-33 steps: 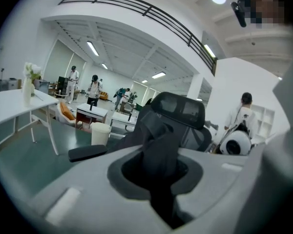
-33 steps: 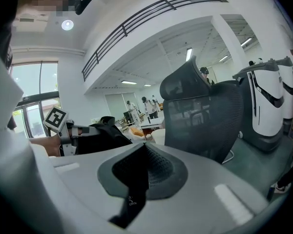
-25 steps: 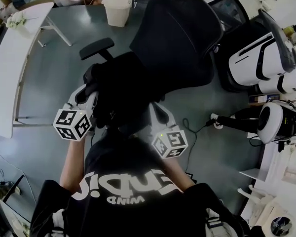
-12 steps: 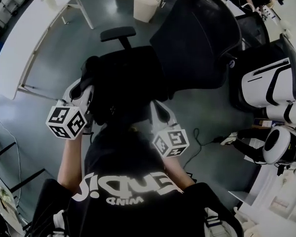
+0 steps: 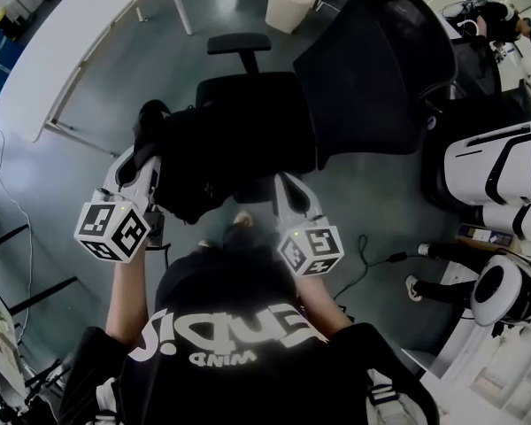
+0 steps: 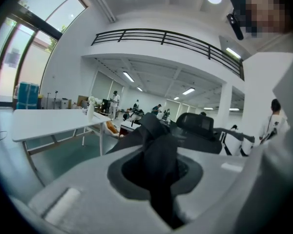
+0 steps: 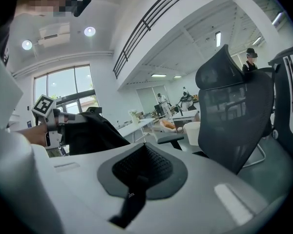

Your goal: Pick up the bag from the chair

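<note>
One bag (image 5: 193, 165), newly lifted off chair (image 5: 258, 103)

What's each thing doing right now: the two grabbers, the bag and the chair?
left gripper: jaws shut on the bag's black fabric.
right gripper: jaws together, nothing clearly held.
bag: hanging from the left gripper.
chair: upright on the floor.

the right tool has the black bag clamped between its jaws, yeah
Not quite: it is the left tool that has the black bag clamped between its jaws. The left gripper view shows the bag's dark fabric pinched there.
</note>
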{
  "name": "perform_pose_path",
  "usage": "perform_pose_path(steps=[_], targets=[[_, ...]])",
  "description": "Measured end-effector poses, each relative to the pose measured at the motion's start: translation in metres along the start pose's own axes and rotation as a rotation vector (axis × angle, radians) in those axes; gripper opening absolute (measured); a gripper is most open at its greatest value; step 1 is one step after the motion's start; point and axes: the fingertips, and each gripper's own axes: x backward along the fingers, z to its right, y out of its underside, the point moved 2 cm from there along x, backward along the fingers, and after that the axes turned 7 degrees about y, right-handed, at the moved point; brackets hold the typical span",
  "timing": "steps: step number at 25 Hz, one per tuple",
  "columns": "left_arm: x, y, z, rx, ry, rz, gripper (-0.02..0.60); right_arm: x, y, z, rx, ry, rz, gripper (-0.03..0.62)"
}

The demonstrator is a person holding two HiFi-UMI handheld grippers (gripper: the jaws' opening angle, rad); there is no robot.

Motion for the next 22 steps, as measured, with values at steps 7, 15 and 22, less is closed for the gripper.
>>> perform_pose_path(steps=[7, 15, 22], targets=[[0.073, 0.010, -0.008, 0.024, 0.002, 0.019, 0.048, 0.037, 0.030, -0.048, 0.003, 0.026, -0.004, 0.000], [0.140, 0.027, 0.007, 0.021, 0.041, 0.008, 0.049, 0.091, 0.047, -0.086, 0.021, 0.063, 0.031, 0.000], [0.190, 0.057, 0.021, 0.027, 0.076, -0.026, 0.049, 0.133, 0.063, -0.117, 0.043, 0.083, 0.052, 0.000]])
